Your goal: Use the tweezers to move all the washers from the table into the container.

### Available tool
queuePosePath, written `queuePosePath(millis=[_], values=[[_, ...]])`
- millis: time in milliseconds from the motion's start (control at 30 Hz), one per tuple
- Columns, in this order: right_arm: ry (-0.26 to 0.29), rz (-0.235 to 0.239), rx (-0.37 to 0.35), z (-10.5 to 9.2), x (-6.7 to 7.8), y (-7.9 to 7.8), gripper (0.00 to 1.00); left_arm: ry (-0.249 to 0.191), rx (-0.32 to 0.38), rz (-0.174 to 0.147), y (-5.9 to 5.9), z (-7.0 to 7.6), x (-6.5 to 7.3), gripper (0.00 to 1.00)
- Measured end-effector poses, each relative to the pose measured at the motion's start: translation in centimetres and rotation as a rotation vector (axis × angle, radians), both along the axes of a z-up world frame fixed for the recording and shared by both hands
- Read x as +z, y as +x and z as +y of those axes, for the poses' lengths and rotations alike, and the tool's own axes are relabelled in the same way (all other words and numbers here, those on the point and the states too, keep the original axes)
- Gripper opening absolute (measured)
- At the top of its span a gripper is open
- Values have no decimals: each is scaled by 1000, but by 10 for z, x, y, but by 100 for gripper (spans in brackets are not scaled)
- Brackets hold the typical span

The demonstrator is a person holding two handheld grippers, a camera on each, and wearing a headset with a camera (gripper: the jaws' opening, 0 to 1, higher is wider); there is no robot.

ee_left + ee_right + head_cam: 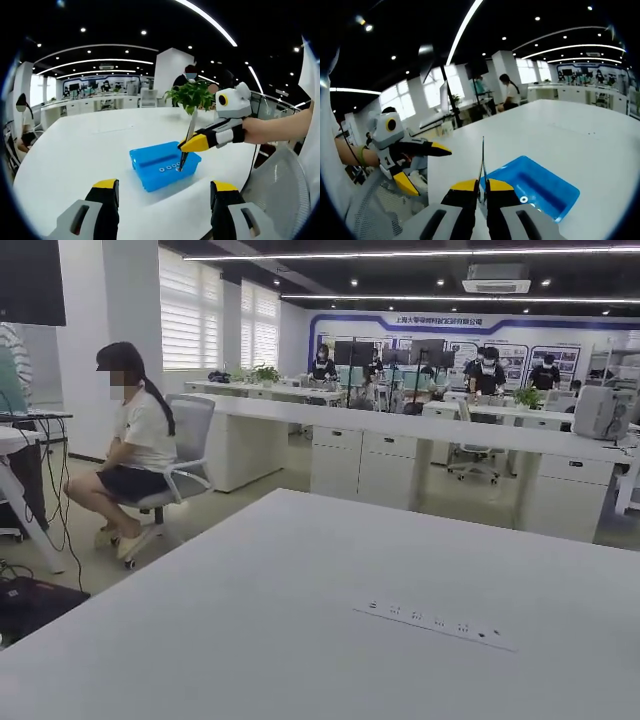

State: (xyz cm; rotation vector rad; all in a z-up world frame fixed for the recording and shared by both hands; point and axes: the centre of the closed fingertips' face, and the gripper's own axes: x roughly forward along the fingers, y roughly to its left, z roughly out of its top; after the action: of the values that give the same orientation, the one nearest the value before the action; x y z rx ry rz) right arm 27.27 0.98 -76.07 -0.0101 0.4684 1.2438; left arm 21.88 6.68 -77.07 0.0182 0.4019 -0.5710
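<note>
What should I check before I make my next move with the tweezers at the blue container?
1. Right gripper jaws shut on the tweezers: ok.
2. Tweezers' tips down inside the blue container: ok, per the left gripper view.
3. Washers lying in a row on the container floor: ok.
4. Tweezers' tips free of any washer: cannot tell.
5. All washers off the table: cannot tell.
6. Left gripper jaws open, apart from the container: ok.
</note>
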Motion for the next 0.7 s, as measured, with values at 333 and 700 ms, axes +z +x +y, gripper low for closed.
queuePosePath(millis=[333, 700], values=[[33, 1, -35, 3, 12, 23, 3, -7, -6, 8, -1, -2, 0, 75], [-6, 6, -92, 4, -4, 53, 3, -17, -15, 2, -2, -3, 3, 75]])
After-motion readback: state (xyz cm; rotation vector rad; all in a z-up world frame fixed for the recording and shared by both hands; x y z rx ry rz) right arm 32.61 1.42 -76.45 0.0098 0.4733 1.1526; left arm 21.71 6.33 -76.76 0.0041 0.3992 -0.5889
